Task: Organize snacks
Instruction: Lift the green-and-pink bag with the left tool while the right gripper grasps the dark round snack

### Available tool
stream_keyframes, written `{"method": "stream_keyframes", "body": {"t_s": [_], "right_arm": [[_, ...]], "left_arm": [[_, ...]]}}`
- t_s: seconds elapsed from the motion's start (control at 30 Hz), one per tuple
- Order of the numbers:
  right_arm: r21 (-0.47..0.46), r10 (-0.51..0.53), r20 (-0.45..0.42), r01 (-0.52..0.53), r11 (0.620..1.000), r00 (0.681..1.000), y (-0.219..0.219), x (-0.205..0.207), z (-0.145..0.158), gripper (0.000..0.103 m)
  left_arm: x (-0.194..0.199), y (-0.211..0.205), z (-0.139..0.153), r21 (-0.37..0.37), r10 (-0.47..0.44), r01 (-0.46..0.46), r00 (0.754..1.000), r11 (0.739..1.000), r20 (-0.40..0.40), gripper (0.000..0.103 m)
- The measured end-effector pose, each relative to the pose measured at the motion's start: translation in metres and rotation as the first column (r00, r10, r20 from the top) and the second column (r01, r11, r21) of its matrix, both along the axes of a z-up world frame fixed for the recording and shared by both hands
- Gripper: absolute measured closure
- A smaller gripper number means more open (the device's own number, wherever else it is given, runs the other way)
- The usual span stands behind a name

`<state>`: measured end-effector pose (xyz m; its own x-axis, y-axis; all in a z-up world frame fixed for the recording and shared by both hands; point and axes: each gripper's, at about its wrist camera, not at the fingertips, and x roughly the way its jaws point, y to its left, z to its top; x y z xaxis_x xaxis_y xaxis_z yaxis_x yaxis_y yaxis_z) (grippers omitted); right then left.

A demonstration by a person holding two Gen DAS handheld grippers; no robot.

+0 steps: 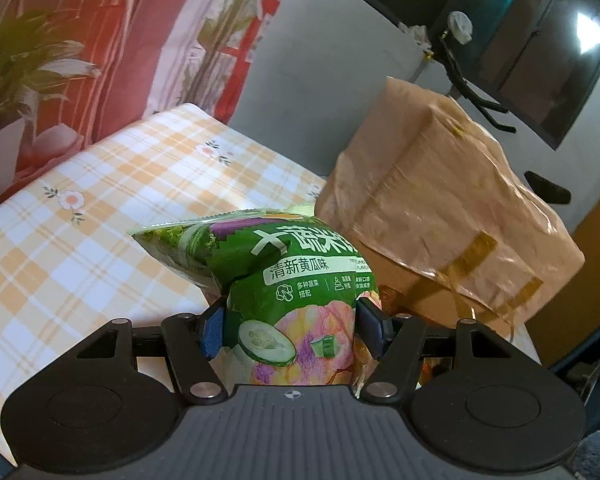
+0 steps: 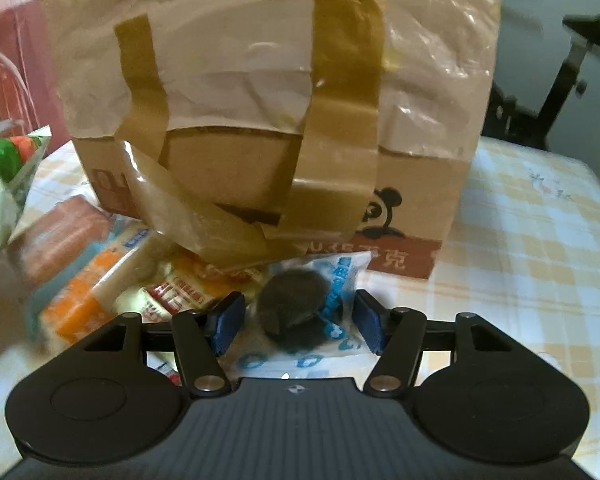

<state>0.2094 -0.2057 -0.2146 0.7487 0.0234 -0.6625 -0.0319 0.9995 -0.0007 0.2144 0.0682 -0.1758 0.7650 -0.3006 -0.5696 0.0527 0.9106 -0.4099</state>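
Note:
In the left wrist view my left gripper [image 1: 290, 326] is shut on a green cucumber-flavour snack bag [image 1: 296, 280], both blue pads pressed into its sides, and holds it above the checked tablecloth [image 1: 120, 200]. The same bag shows at the left edge of the right wrist view [image 2: 4, 184]. My right gripper [image 2: 296, 322] is open low over the table. A clear packet of dark round cookies with blue print [image 2: 292, 304] lies between its fingers, a small gap showing at the left pad [image 2: 226, 322]. A taped cardboard box [image 2: 260, 100] stands just behind the packet.
Several more snack packs lie left of the right gripper: an orange and white one [image 2: 88, 300], a brown one [image 2: 60, 236], a red and white one [image 2: 180, 296]. The box [image 1: 440, 208] sits right of the held bag. A potted plant [image 1: 12, 68] stands at far left.

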Motion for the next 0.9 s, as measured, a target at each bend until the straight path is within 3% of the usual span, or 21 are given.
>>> {"method": "stream_keyframes", "body": {"t_s": [0.4,0.67,0.77,0.9], "right_arm": [[-0.01,0.038,0.052,-0.038,0.999,0.998,0.001,-0.029,-0.001,0.052],[0.107,-0.046,0.045,0.041,0.993,0.998,-0.025,-0.069,0.015,0.053],[0.126,-0.076,0.07,0.067,0.99,0.995,-0.036,-0.082,0.029,0.053],[0.126,-0.077,0.177,0.055,0.991,0.981,-0.042,-0.093,0.068,0.053]], "left_arm": [[-0.008,-0.009,0.002,0.027,-0.035,0.034,0.999,0.999,0.029,0.035],[-0.017,-0.007,0.021,0.048,-0.035,0.031,0.995,0.998,0.095,0.035],[-0.018,-0.011,0.034,0.067,-0.05,0.04,0.989,0.997,0.141,0.035],[-0.019,-0.021,0.057,0.116,-0.084,0.06,0.972,0.991,0.217,0.035]]}}
